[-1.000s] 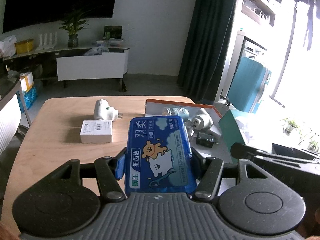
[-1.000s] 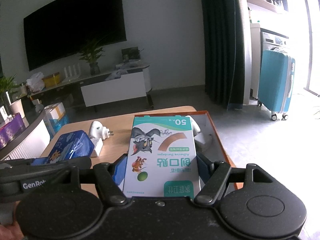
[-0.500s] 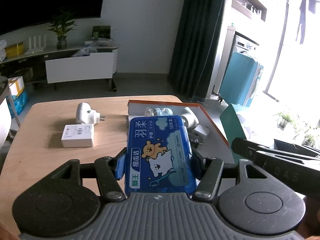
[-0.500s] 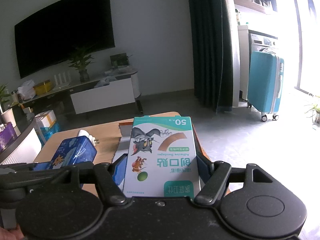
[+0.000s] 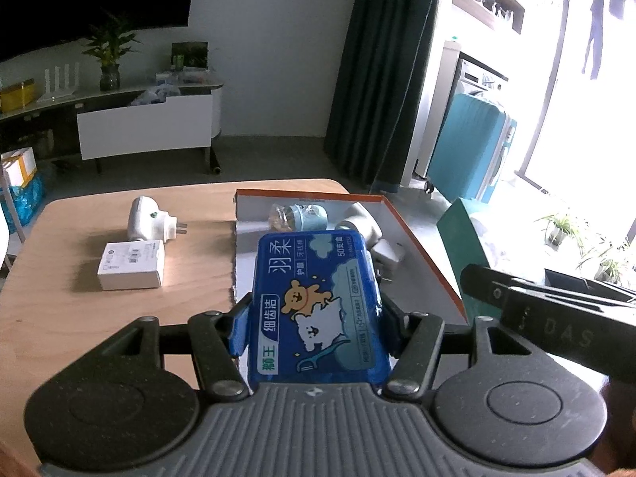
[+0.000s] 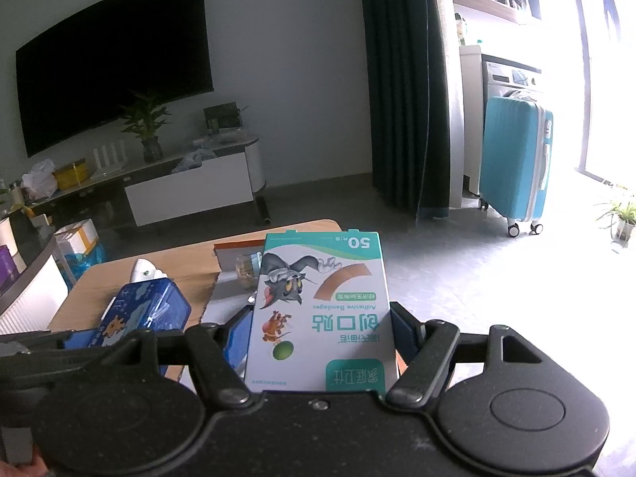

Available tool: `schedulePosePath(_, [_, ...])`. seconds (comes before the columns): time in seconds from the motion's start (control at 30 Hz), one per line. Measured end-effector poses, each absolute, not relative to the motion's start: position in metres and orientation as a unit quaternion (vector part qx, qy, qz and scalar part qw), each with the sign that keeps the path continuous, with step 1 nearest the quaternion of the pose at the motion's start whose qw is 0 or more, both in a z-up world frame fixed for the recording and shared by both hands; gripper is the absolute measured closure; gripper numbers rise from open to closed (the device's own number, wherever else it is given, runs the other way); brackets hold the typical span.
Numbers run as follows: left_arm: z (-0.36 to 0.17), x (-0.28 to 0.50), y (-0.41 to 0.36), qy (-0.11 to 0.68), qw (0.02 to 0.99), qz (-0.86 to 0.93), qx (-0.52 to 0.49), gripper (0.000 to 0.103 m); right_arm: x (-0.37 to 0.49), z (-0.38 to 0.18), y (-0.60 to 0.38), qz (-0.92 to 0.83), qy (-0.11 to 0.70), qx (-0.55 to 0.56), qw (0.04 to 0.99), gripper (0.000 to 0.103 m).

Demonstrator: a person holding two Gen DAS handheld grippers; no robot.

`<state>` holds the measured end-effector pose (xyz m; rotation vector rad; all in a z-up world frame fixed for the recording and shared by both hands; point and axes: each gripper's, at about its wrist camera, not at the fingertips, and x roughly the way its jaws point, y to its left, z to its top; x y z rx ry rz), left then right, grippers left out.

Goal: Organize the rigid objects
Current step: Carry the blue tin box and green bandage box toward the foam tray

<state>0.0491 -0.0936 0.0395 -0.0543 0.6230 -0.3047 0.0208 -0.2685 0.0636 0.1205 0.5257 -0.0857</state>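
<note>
My left gripper [image 5: 314, 318] is shut on a blue dental-floss box [image 5: 316, 302] with a bear picture, held above the near part of an orange-edged cardboard tray [image 5: 421, 238]. Inside the tray lie a small clear bottle [image 5: 296, 214] and white plug adapters [image 5: 359, 222]. My right gripper [image 6: 322, 326] is shut on a white and green adhesive-bandage box [image 6: 322, 306] with a cartoon cat, held over the tray's right side [image 6: 234, 248]. The blue floss box [image 6: 145, 314] shows at lower left in the right wrist view.
On the wooden table [image 5: 79, 302] left of the tray lie a white plug-in device [image 5: 149, 224] and a small white box [image 5: 131, 264]. A teal suitcase [image 6: 516, 175] stands on the floor to the right. A TV cabinet [image 5: 147, 127] is behind.
Both grippers have shifted to the right with their boxes; the tray now sits nearer the middle of the left wrist view and the white items further left. Grips are unchanged.
</note>
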Motion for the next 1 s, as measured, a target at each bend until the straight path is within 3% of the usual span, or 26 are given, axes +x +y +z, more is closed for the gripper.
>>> schedulePosePath(1.0, [0.017,0.073,-0.102,0.343,0.927,-0.152,-0.029,0.041,0.062,0.036,-0.279,-0.053,0.303,0.053,0.95,0.019])
